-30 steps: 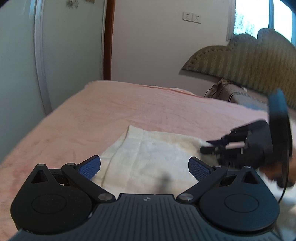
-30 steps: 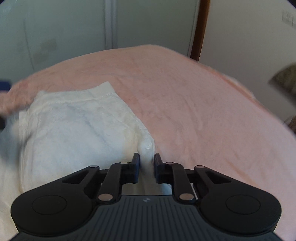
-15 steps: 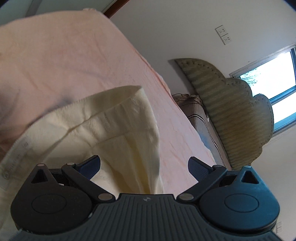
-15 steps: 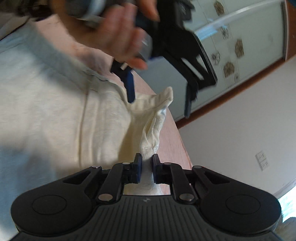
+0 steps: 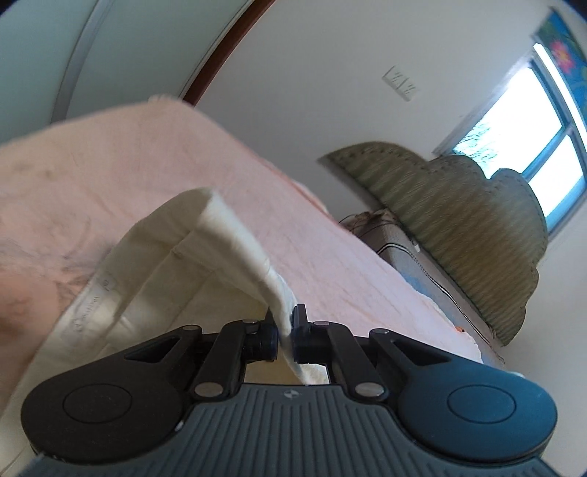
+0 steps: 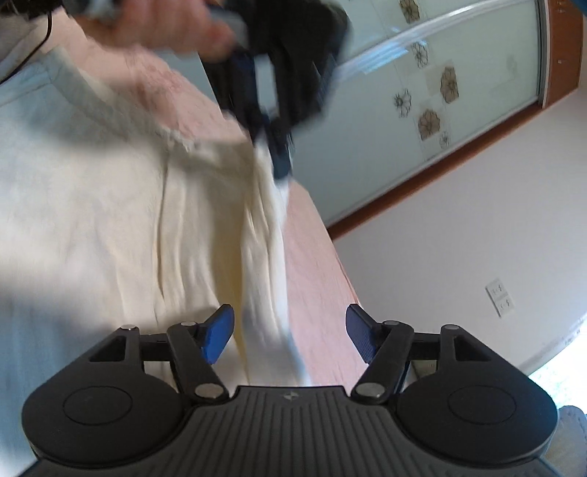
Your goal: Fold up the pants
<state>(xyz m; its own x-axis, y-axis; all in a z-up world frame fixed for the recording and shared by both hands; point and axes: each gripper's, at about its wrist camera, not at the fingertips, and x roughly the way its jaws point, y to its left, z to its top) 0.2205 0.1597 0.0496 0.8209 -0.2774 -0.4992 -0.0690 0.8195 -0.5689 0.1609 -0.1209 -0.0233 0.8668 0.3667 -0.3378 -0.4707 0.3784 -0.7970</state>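
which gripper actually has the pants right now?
The left gripper: its fingers are pinched shut on an edge of the cream pants. The right gripper is spread open, with cloth lying between its blue fingers ungripped.

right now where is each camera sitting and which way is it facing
Left wrist: sits on the left gripper, tilted up along the pink bed toward the headboard and window; its fingers pinch the cream pants.
Right wrist: sits on the right gripper, fingers apart, facing the wardrobe doors; the person's hand shows.
Shared: the pants, the bed and the left gripper.
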